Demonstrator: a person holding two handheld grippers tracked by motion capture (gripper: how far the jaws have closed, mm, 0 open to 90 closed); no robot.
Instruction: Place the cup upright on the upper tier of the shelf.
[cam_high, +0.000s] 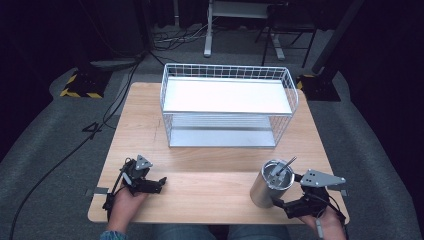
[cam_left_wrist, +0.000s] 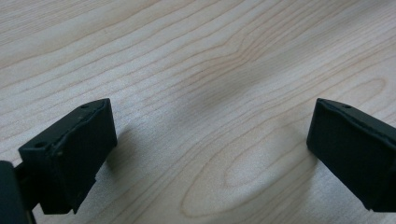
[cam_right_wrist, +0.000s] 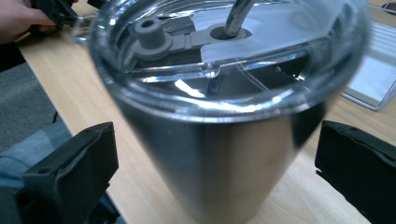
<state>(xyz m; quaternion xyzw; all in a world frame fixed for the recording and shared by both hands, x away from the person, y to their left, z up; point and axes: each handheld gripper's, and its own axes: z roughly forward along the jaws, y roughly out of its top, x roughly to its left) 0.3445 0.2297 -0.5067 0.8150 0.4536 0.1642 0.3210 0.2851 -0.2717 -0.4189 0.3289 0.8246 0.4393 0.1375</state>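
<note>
1. We see a dark room with grey carpet, loose cables on the floor and a light wooden desk in the middle of the high view.
2. At twelve o'clock on the desk stands a white wire basket, with a pale flat bottom and nothing in it that we can make out.
3. At about five o'clock stands a steel tumbler, upright, with a clear lid and a metal straw leaning out of it toward one o'clock.
4. The right claw sits at the tumbler's base on its five o'clock side. In the right gripper view its jaws stand wide apart on either side of the tumbler wall, with clear gaps on both sides, so it grips nothing yet.
5. The left claw rests at seven o'clock on the desk, well apart from the tumbler. Its jaws are spread, with only bare wood between them in the left gripper view.
6. We judge the tumbler stiff and fairly heavy for its size. Its polished wall looks slippery and tapers downward, so a grip could slide.
7. We would take hold at mid-height, squarely across the wall, below the lid, which may only be pressed on. We would keep the tumbler upright, since we cannot tell whether it holds liquid, and the straw looks loose.
</note>
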